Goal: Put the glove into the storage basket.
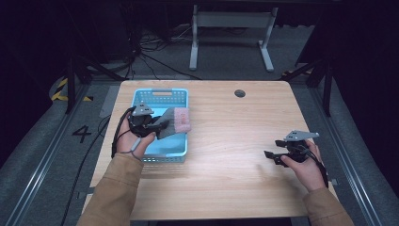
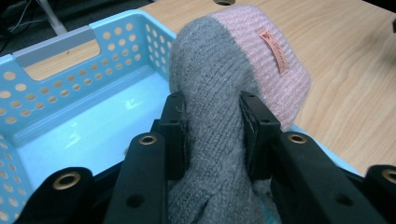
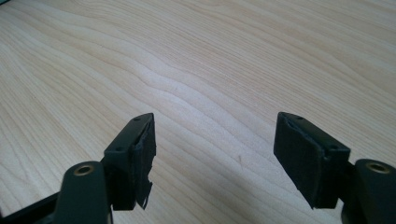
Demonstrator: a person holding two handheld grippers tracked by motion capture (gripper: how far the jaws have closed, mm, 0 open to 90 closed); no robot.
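Left gripper (image 2: 212,135) has its fingers pinching the sock (image 2: 219,93) over the blue basket (image 2: 70,79), pink cuff past its right rim. Right gripper (image 3: 215,154) sits spread over bare desk (image 3: 233,60), well apart.

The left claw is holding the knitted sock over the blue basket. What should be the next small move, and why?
Probably lower the sock a little into the blue basket, then open. The left claw grips its grey part firmly, but the pink cuff hangs over the basket's rim toward the table. The right claw is open, away over bare wood.
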